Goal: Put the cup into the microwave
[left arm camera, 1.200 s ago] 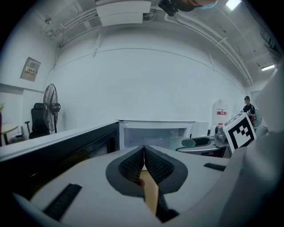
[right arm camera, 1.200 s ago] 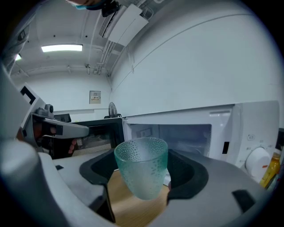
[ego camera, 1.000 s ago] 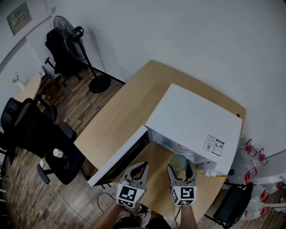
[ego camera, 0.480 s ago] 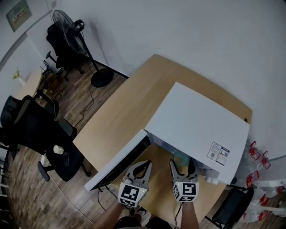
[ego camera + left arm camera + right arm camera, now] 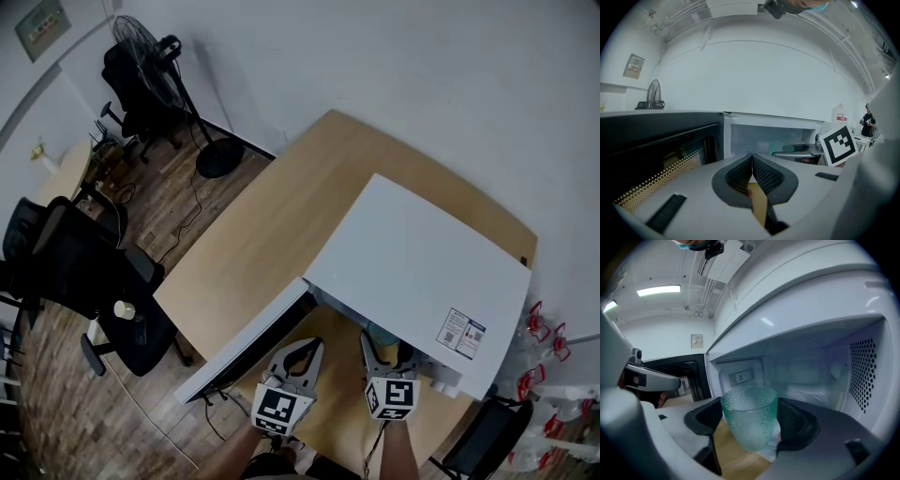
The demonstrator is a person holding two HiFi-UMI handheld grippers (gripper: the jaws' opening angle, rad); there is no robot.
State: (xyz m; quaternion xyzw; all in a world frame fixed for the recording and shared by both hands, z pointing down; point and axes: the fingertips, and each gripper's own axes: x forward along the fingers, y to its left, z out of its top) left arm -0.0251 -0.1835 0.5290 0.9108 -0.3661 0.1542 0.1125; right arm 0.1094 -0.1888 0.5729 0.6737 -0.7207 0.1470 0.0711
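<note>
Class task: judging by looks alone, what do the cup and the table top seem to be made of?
The cup looks like glass or clear plastic: pale green, translucent, pebbled surface. The table top looks like wood or laminate: matte, even tan colour.

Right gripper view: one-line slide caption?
Right gripper holds a pale green dimpled glass cup upright at the mouth of the open white microwave.

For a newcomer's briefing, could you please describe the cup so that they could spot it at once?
On the light wooden table stands a white box-shaped microwave, door swung open. At its mouth the right tongs grip a pale green glass cup; its translucent, pebbled wall sets it apart.
</note>
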